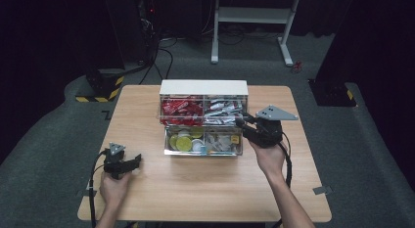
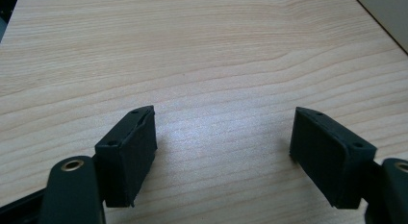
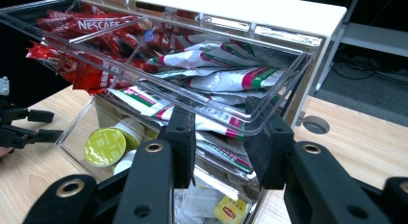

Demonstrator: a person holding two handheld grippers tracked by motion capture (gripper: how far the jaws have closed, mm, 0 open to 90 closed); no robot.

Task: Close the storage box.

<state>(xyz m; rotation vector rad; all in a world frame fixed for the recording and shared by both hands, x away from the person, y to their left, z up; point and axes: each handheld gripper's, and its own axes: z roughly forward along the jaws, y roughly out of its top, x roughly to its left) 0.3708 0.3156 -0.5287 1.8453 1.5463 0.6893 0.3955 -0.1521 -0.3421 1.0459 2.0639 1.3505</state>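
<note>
A white-topped cabinet (image 1: 203, 86) at the back middle of the table has two clear drawers pulled out. The upper drawer (image 3: 269, 84) holds red sachets (image 3: 91, 31) and white-green sachets (image 3: 226, 75). My right gripper (image 3: 223, 142) is shut on the upper drawer's front lip near its right corner, which is where it also grips in the high view (image 1: 241, 121). The lower drawer (image 1: 169, 140) sticks out further, with green-lidded capsules (image 3: 105, 146) and tea bags (image 3: 231, 209) inside. My left gripper (image 2: 223, 147) rests open on bare wood at the table's front left (image 1: 137, 159).
The wooden table (image 1: 205, 189) has free room in front of the drawers and on both sides. A round cable hole (image 3: 316, 124) lies in the tabletop to the right of the cabinet. A white table frame (image 1: 254, 15) and dark stands sit on the floor behind.
</note>
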